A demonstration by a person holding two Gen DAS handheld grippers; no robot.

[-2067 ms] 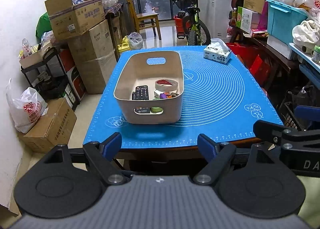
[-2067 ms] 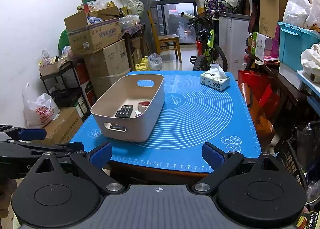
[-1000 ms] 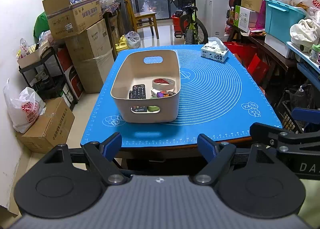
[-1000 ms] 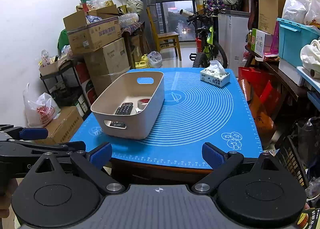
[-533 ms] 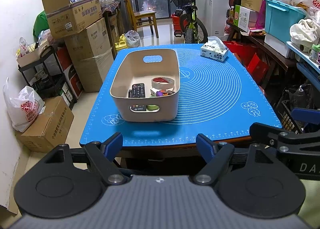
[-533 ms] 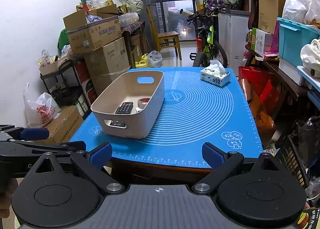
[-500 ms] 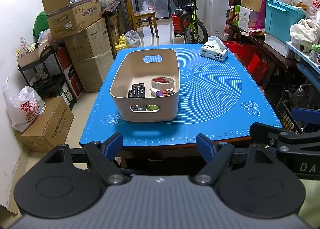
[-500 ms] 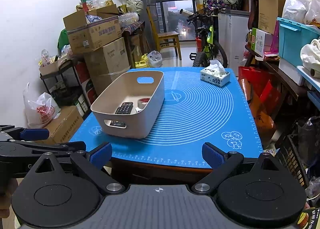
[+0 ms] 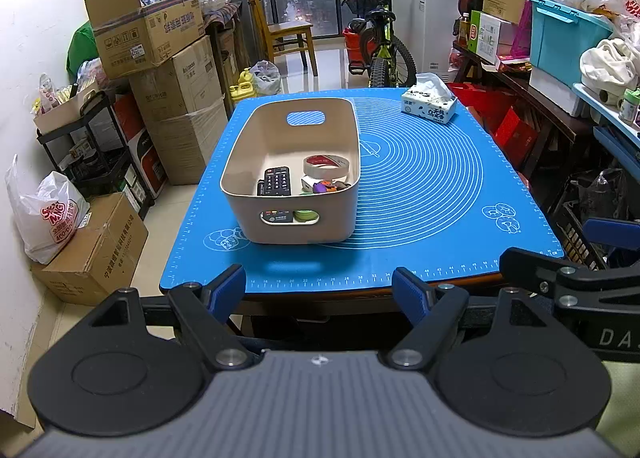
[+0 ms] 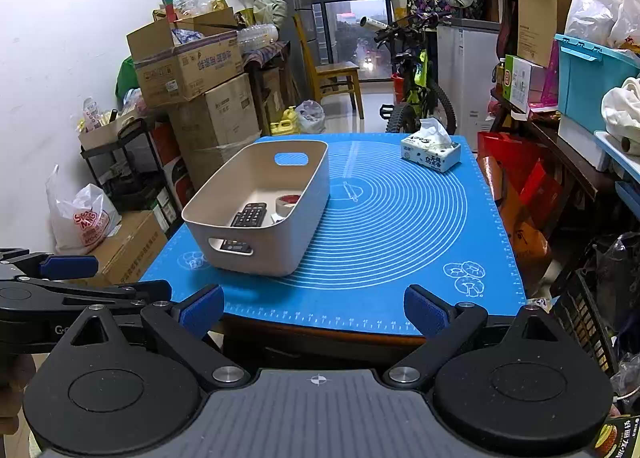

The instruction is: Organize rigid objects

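Nothing moved; rounded beige plastic bin on ringed blue mat

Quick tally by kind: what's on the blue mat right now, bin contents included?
Beige storage bin: 1
Tissue box: 1
Remote control: 1
Tape roll: 1
Small mixed pieces in the bin's near right corner: too jumbled to count
Total clearly countable: 4

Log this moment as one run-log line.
left gripper: open, empty | right gripper: open, empty | bin: holds remote, tape roll | tissue box: on mat
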